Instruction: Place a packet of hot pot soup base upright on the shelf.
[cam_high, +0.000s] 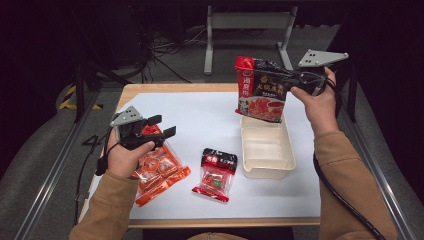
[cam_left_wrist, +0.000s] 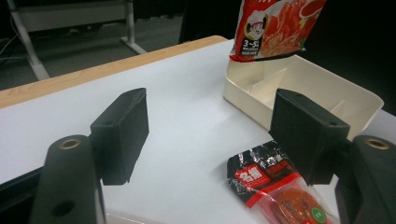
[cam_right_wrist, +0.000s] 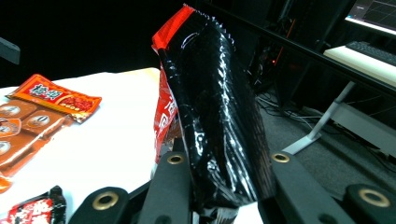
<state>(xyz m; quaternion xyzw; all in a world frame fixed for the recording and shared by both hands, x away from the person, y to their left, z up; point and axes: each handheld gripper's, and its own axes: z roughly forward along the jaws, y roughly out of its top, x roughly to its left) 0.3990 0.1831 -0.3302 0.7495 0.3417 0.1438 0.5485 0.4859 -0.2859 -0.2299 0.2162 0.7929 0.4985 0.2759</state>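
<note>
My right gripper is shut on the top of a large black and red sauce bag, which hangs upright over the far end of a cream divided tray. In the right gripper view the bag stands pinched between the jaws of that gripper. My left gripper is open with nothing between its fingers, above an orange snack packet. In the left gripper view this gripper faces the tray, the hanging bag and a small red and black packet.
The small red and black packet lies flat between the orange packet and the tray. A white sheet covers the wooden table. A metal frame and cables lie on the floor behind the table.
</note>
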